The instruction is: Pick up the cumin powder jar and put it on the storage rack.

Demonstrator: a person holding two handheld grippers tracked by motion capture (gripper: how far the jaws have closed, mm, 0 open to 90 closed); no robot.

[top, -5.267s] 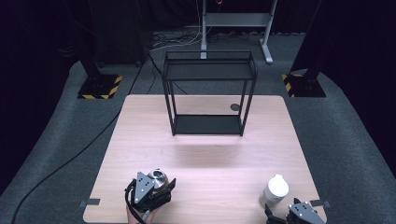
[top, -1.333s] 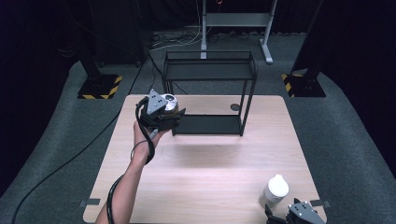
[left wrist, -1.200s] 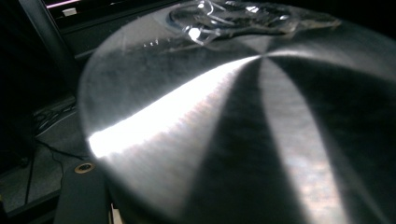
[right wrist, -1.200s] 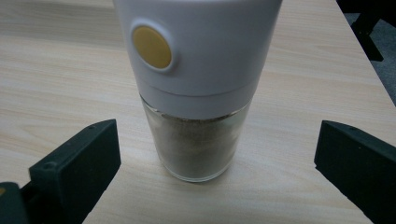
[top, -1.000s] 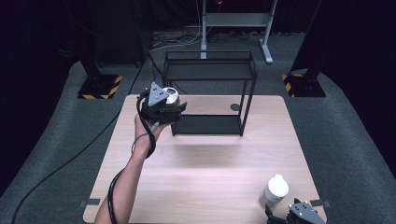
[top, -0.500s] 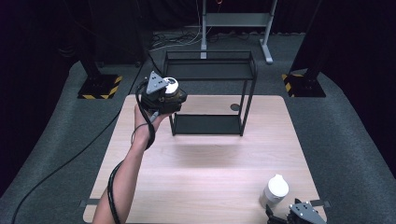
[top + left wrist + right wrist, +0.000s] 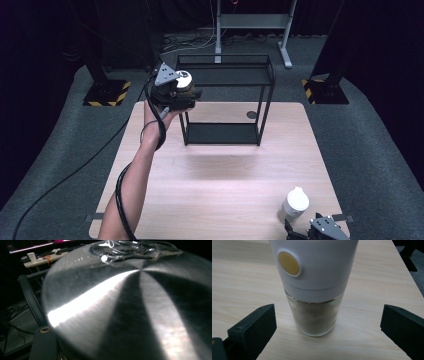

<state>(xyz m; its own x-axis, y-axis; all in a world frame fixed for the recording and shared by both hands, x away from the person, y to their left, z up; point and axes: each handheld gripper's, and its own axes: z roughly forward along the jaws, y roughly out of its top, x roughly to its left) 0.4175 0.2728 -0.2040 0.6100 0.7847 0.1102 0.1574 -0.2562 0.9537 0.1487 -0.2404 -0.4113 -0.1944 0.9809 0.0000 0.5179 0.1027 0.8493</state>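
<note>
Left claw (image 7: 186,92) grips a steel-lidded jar (image 7: 183,80), raised at the shelf rack's (image 7: 225,75) 9 o'clock top corner; not yet shelved. Right claw (image 7: 325,322) gapes around the spice grinder (image 7: 314,282), worktop's (image 7: 225,175) 5 o'clock; ungrasped.

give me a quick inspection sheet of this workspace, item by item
surface: light wood table, mostly bare, a round dark grommet near the far edge
job's things: black two-tier wire rack at the back; shiny metal tin held up by the rack's top left corner; white-capped grinder standing upright near the right front corner
clutter: nothing seen
grippers: left hand-held gripper raised, shut on the tin; right hand-held gripper low at the front edge, jaws open either side of the grinder, not touching
cables: black cable trailing across the floor at left
surroundings: grey carpet, striped stand bases, dark curtains
</note>
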